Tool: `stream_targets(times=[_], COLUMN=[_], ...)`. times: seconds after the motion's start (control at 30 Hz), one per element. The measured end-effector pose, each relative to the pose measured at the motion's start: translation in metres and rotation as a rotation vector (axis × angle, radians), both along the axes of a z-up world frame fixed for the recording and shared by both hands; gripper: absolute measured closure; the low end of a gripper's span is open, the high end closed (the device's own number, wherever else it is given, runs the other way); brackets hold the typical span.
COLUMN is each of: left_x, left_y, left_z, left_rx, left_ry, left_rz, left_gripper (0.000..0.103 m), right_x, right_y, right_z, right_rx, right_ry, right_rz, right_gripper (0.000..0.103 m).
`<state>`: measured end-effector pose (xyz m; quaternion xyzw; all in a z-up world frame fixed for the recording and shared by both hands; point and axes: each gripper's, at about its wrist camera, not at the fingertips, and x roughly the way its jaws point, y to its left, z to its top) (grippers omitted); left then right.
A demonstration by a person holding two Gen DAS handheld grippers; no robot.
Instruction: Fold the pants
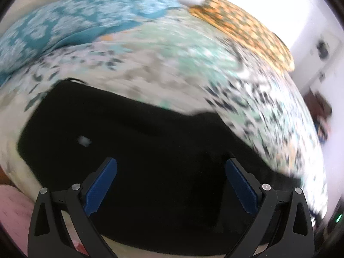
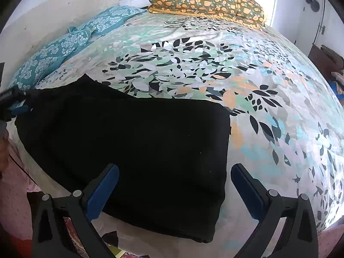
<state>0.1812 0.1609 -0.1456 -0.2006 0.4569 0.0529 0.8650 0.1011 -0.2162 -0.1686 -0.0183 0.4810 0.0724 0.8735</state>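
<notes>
Hovering above the near edge of the bed, the right gripper [image 2: 174,182] and left gripper [image 1: 171,176] both have jaws apart and hold nothing, probably bc the black pants [image 2: 129,142] already lie folded into a flat block on the floral bedsheet [image 2: 215,71]. The right view is sharp and shows the orange-flower pillow [image 2: 206,2] & blue pillows [image 2: 64,47] far behind; the left view is blurred but shows a small pale spot [image 1: 84,140] on the cloth.

Pants [image 2: 133,150] on the near edge of the bedspread [image 2: 215,75], pillows [image 2: 64,49] behind-left, folded quilt [image 2: 206,2] far behind.
</notes>
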Motion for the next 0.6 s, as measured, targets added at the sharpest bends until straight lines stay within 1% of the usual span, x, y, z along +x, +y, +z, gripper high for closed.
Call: stream_targets(times=[0.1,0.17,0.27,0.37,0.43,0.53,0.57,0.6], left_x=[0.006,0.013,0.020,0.021,0.019,0.021,0.024,0.026], left_y=[0.055,0.096,0.142,0.177,0.197,0.214,0.215,0.214], left_z=[0.014,0.021,0.027,0.033,0.029,0.009,-0.002,-0.008], left_rx=[-0.032,-0.061,-0.097,-0.107,-0.155,-0.256,-0.275,-0.274], left_ry=[-0.002,0.034,0.087,0.082,0.078,0.101,0.124,0.138], left_rz=[0.101,0.149,0.162,0.169,0.180,0.191,0.192,0.196], left_gripper=[0.002,0.002,0.002,0.002,0.002,0.002,0.002,0.002], right_x=[0.000,0.000,0.001,0.003,0.003,0.003,0.003,0.003], right_y=[-0.001,-0.003,-0.005,-0.007,-0.008,-0.007,-0.006,-0.006], right_z=[-0.002,-0.002,-0.002,-0.001,-0.001,-0.002,-0.002,-0.003], right_rx=[0.006,0.012,0.021,0.029,0.028,0.025,0.024,0.023], right_ry=[0.009,0.007,0.012,0.015,0.017,0.027,0.029,0.029], right_rz=[-0.003,-0.006,-0.019,-0.037,-0.040,-0.036,-0.035,-0.035], right_gripper=[0.000,0.000,0.000,0.000,0.000,0.000,0.000,0.000])
